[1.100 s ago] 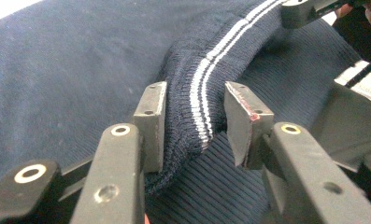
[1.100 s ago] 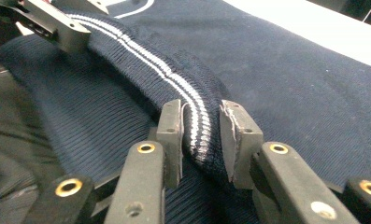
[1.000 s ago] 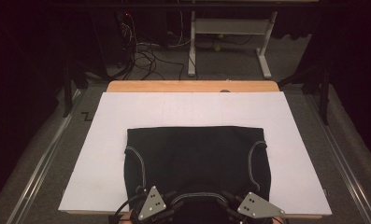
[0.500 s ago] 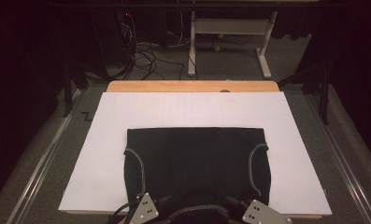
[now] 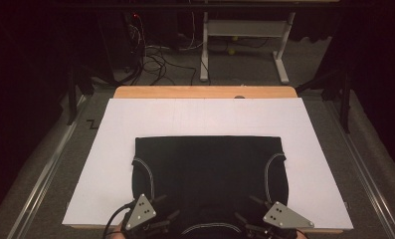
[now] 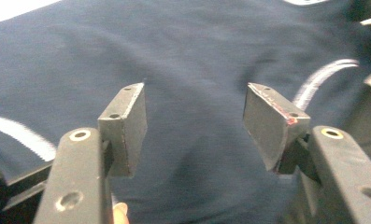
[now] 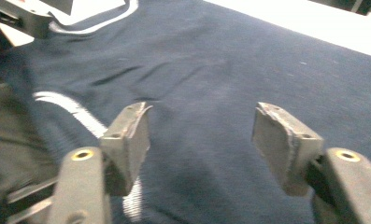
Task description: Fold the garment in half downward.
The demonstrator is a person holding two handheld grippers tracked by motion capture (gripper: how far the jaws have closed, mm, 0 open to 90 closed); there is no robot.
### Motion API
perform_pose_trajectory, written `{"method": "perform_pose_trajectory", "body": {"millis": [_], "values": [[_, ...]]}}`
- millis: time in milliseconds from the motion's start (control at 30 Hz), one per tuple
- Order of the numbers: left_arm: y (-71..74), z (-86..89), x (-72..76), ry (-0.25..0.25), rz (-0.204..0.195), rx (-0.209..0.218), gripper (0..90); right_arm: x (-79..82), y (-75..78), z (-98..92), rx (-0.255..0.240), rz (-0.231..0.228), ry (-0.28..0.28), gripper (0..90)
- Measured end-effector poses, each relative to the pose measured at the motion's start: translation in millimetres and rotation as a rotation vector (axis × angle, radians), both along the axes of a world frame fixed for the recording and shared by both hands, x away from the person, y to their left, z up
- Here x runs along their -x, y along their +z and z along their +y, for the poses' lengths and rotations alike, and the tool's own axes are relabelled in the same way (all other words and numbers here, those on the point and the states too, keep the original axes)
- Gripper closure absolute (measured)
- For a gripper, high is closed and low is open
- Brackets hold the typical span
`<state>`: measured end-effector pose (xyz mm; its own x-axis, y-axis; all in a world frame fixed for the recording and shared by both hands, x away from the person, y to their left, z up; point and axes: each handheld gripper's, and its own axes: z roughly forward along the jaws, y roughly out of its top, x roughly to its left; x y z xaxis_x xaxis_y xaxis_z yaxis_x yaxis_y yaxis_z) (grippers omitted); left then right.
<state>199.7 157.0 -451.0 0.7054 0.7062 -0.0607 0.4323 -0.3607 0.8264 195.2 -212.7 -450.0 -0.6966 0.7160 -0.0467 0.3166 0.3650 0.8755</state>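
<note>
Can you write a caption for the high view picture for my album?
Two open grippers over a dark shirt on a white sheet.

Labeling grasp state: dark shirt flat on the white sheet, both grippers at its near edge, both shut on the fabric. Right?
Not quite. Both grippers are open: the left gripper and the right gripper views show their fingers spread above the dark shirt, clamping nothing. The shirt does lie flat on the white sheet.

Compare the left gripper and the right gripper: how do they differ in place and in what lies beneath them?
The left gripper hovers over the dark garment's near left part; the right gripper over its near right. White trim shows past the left gripper's right jaw, and beside the right gripper's left jaw. Both are open, holding nothing.
</note>
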Motion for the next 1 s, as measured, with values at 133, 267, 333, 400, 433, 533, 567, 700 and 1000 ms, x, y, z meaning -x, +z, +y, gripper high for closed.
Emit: {"method": "perform_pose_trajectory", "body": {"millis": [133,267,333,400,433,533,567,700,1000], "values": [[-4.0,14.6,-15.1,0.038,0.01,0.008,31.3,-9.8,-2.2,-11.0,-0.028,-0.003,-0.055,28.2],[-5.8,30.9,-27.9,0.09,0.013,0.026,23.9,-19.4,-2.8,-21.4,-0.066,0.0,-0.103,21.3],[-5.1,38.7,-31.9,0.114,0.003,0.033,21.4,-22.7,-2.7,-25.1,-0.075,-0.007,-0.119,19.5],[-4.9,45.5,-35.9,0.127,0.003,0.037,17.7,-25.1,-2.3,-28.2,-0.074,-0.011,-0.127,18.5],[-5.3,48.0,-38.1,0.13,0.005,0.033,15.4,-26.0,-2.2,-29.5,-0.075,-0.015,-0.13,17.8],[-6.0,54.1,-41.1,0.142,0.003,0.027,11.8,-29.8,-2.2,-33.9,-0.081,-0.018,-0.145,15.3],[-5.6,55.6,-42.0,0.149,0.002,0.03,10.2,-31.0,-2.3,-35.4,-0.086,-0.018,-0.151,14.2],[-4.1,58.8,-46.2,0.164,0.005,0.03,0.0,-35.5,-3.3,-42.1,-0.093,-0.019,-0.189,8.9],[-7.3,64.8,-48.8,0.195,-0.003,0.042,0.0,-43.7,-2.9,-57.3,-0.11,-0.023,-0.257,0.2]]}}
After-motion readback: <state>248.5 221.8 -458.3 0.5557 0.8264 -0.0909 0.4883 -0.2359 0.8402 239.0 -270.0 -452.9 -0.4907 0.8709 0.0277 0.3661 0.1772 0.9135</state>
